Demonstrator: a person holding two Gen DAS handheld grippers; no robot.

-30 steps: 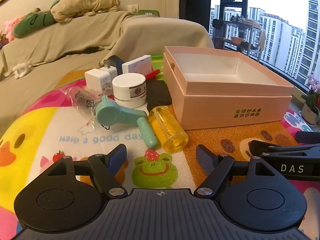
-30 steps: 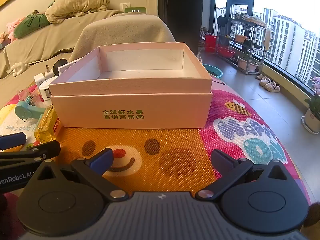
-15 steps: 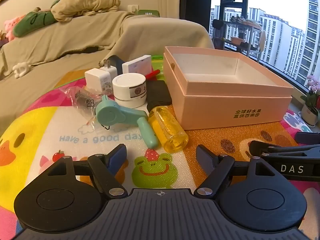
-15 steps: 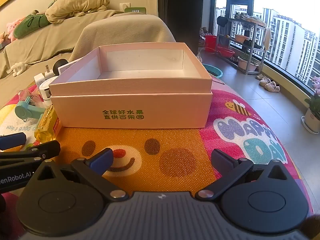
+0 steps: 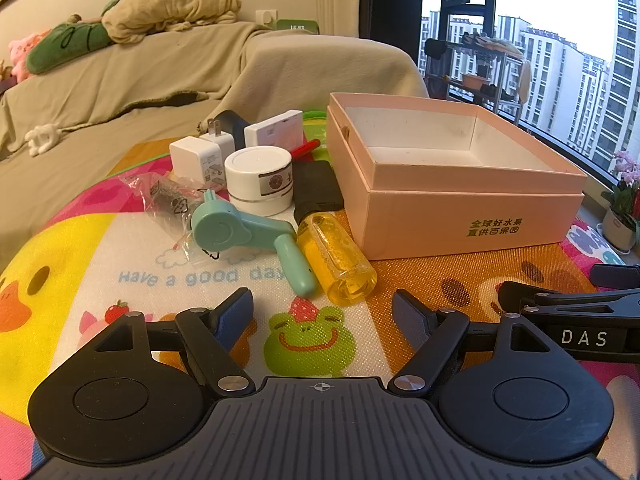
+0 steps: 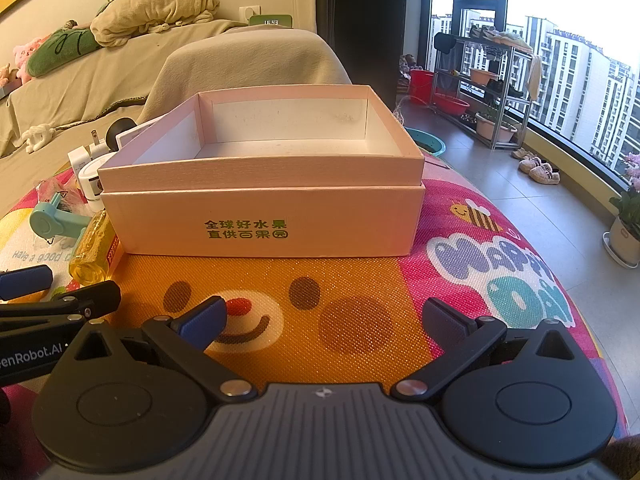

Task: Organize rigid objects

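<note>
Nothing moved — pink box empty.

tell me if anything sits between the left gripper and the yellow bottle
Nothing visible does. The left gripper is open, with only bare mat up to the yellow bottle. The green toy lies just beside the bottle's left.

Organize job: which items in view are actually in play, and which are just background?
In play:
pink box, empty
yellow bottle
teal hand fan
white round jar
white chargers
white flat box
black case
plastic bag
left gripper and right gripper, both open

Background:
covered sofa
play mat
shelf rack
potted flowers
</note>
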